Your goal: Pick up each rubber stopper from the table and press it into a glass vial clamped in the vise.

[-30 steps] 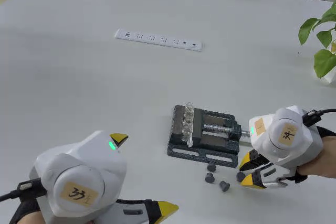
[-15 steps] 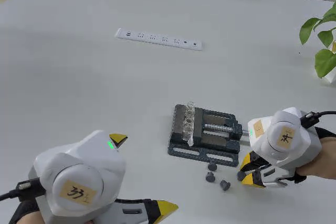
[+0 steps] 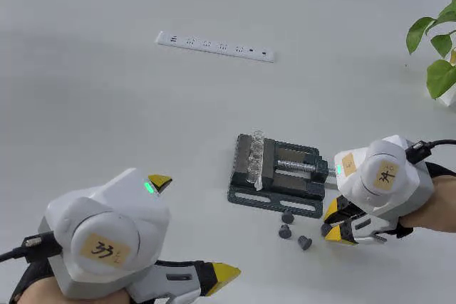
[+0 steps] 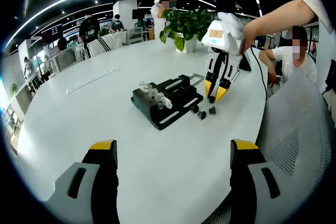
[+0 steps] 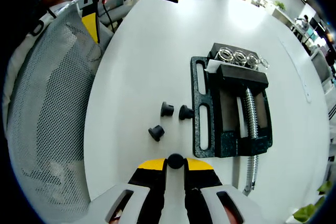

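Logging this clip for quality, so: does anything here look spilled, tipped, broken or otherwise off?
Nothing stands out. The vials stand in a row in the vise, three loose stoppers lie beside it, and the right gripper pinches a fourth stopper on the table.

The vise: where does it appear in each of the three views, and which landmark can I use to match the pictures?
Head view: the vise is right of centre and below the middle, just left of the right gripper.
Left gripper view: the vise is at the centre, slightly above the middle.
Right gripper view: the vise is right of centre, above that gripper's jaws.
Shared landmark: three loose stoppers lie on the table beside the vise base.
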The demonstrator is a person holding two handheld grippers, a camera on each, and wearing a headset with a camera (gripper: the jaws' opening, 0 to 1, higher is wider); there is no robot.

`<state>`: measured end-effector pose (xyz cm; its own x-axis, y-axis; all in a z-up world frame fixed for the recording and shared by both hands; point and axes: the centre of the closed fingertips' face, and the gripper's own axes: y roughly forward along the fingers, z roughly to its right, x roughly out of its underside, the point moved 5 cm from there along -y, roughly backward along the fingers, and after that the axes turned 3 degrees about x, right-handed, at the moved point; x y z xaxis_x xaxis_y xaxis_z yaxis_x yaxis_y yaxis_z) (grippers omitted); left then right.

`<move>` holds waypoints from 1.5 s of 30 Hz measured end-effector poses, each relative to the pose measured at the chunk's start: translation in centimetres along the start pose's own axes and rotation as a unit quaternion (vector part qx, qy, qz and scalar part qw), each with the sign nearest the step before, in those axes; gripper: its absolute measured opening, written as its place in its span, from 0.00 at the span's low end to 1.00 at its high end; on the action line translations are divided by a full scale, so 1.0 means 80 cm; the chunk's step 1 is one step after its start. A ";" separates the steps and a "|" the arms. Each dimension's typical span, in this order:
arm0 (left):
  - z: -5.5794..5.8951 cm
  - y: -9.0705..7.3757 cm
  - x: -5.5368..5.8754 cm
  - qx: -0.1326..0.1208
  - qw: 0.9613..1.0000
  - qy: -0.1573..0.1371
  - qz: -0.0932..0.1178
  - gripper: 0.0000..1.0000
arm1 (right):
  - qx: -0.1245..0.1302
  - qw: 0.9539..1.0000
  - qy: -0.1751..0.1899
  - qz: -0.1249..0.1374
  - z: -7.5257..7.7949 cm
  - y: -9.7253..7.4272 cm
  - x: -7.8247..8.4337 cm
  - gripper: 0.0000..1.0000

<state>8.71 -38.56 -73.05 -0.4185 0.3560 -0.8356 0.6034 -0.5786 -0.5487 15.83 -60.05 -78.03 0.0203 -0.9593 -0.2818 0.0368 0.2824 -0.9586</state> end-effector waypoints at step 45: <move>-0.002 0.000 0.002 -0.002 1.000 -0.004 0.002 0.87 | -0.011 1.000 -0.014 0.005 0.010 -0.031 -0.019 0.07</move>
<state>8.72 -38.37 -73.21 -0.4214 0.3483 -0.8373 0.6070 -0.5777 -0.5458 16.49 -59.30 -75.19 0.0475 -0.9559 -0.2899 0.0139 0.2908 -0.9567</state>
